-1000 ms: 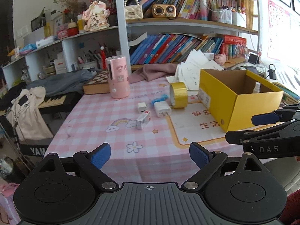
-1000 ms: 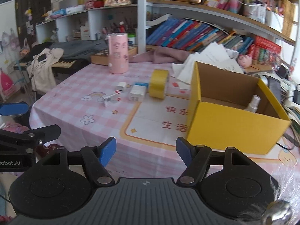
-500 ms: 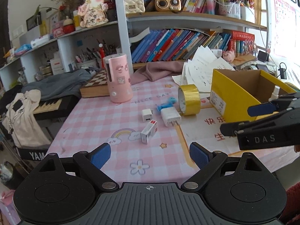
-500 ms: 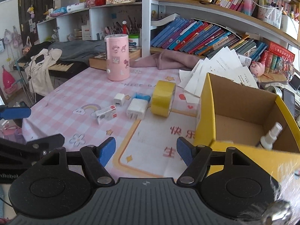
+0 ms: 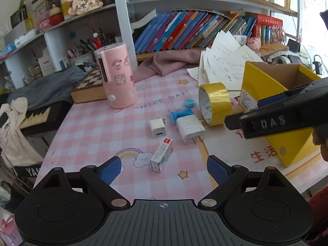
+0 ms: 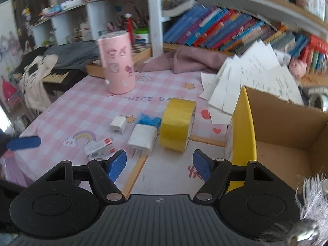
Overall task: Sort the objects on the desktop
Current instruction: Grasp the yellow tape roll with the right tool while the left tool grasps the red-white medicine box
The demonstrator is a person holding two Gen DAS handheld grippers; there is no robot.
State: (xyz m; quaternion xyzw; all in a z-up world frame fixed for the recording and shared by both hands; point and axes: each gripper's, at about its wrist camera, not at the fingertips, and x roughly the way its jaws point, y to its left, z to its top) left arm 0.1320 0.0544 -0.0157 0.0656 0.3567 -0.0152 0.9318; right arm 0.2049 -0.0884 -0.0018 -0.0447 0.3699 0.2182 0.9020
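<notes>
Tape first, by my reading: the yellow tape roll [image 6: 178, 124] stands on edge on the pink checked tablecloth [image 5: 98, 127], just beside the yellow cardboard box [image 6: 244, 123], and it should be light and stiff but liable to roll, so take it across its flat faces, not over the slick curved band. Your right gripper [image 6: 160, 165] hangs spread and empty just short of it, roughly lined up. Your left gripper [image 5: 163, 169] is likewise spread wide with nothing between its pads, hovering near the small red-and-white carton [image 5: 162, 154], which lies flat and looks light and crushable; close gently on its long sides. Between the two lie a large white charger [image 5: 190, 128], prongs towards you, a smaller white charger cube [image 5: 157, 128] and a blue rubbery piece [image 5: 181, 113] touching the large charger; the chargers look hard and smooth, so grip their flat sides, clear of the prongs. The box stands open-topped, a likely place for all of them.
</notes>
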